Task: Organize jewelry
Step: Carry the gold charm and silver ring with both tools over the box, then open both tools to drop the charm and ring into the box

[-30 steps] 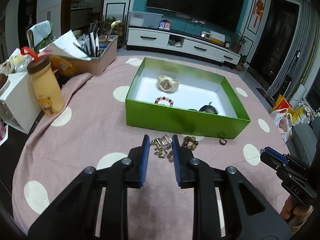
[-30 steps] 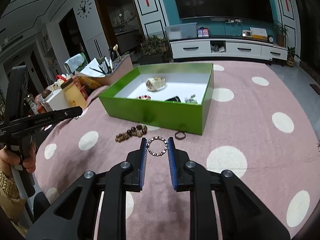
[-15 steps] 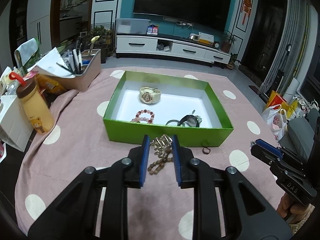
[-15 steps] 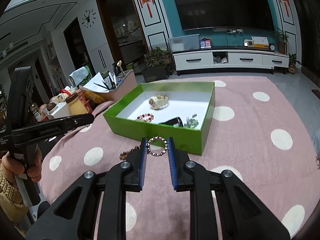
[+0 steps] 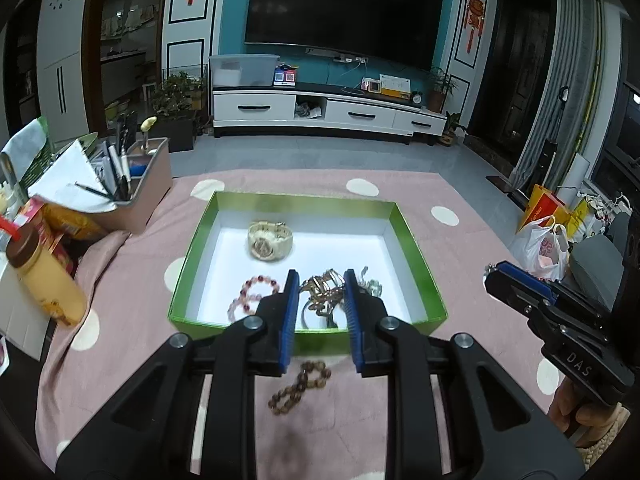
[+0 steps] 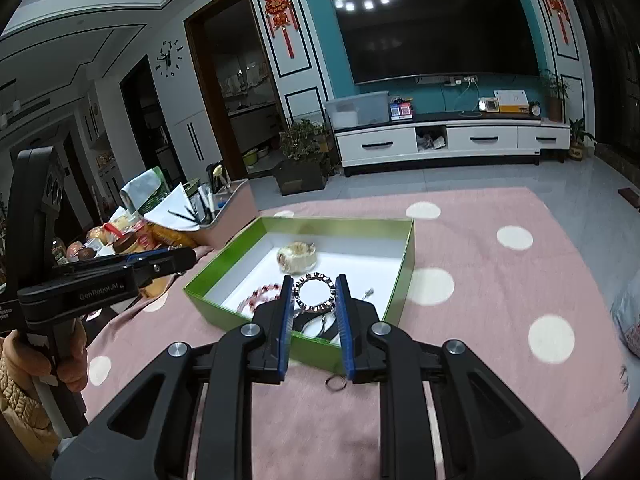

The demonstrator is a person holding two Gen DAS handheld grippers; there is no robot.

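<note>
A green box [image 5: 392,216] with a white floor sits on the pink dotted cloth; it also shows in the right wrist view [image 6: 404,256]. Inside lie a beige watch [image 5: 269,239], a red bead bracelet [image 5: 251,296] and a dark watch, mostly hidden. My left gripper [image 5: 320,280] is shut on a gold chain bracelet [image 5: 322,292], held above the box's near edge. My right gripper [image 6: 314,285] is shut on a silver and dark ring-shaped bracelet [image 6: 314,294], held above the box's near side. A brown bead bracelet [image 5: 298,388] lies on the cloth before the box. A small ring [image 6: 335,383] lies near it.
A pen holder with papers [image 5: 120,184] and a yellow bottle [image 5: 44,276] stand at the left with snack packs. The right gripper shows in the left wrist view [image 5: 552,312]; the left gripper shows in the right wrist view [image 6: 108,276]. The table edge is behind the box.
Both grippers have risen from the cloth and moved forward over the box's near side, each carrying its bracelet. The brown bead bracelet and small ring stayed on the cloth.
</note>
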